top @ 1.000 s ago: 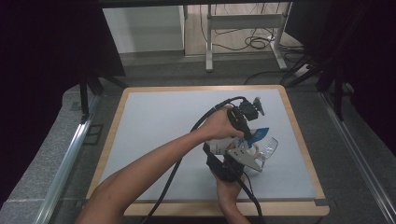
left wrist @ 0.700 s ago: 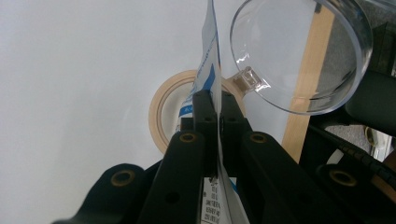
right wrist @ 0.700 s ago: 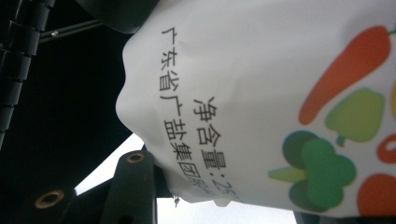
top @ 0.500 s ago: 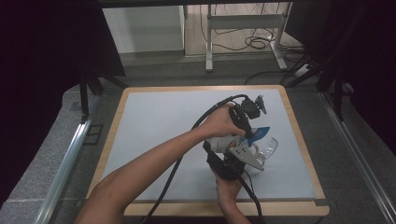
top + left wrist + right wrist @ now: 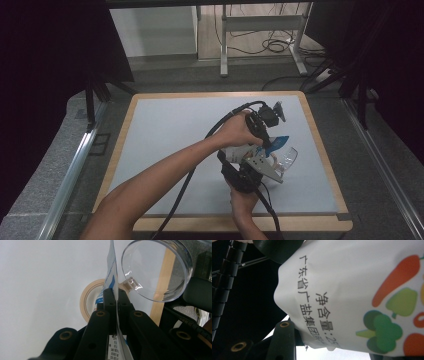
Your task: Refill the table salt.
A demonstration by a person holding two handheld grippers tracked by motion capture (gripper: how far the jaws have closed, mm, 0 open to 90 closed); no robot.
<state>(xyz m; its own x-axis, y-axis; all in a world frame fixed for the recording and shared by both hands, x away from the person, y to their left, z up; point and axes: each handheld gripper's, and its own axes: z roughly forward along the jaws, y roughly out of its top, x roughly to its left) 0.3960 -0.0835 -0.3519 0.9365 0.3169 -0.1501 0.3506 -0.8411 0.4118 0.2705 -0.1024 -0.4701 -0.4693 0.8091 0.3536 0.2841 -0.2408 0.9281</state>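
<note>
Two grippers, one salt bag, held over a clear cup

Our left gripper point(image 5: 116, 298) pinches the bag's point(image 5: 111, 277) top edge tight; our right gripper point(image 5: 250, 172) clamps its body, half-wide. If either grip slips, we judge salt spills past the plastic cup point(image 5: 156, 268) onto the pale tabletop point(image 5: 170, 135), beside the tape roll point(image 5: 86, 302). Dark curtains surround us.

1. Left forearm point(image 5: 165, 175) reaches diagonally across the table; left hand point(image 5: 237, 131) wraps the left gripper point(image 5: 116, 296), jaws pinched together.
2. Right hand point(image 5: 243, 202) enters from the bottom edge, holding the right gripper point(image 5: 257, 170), jaws partly apart.
</note>
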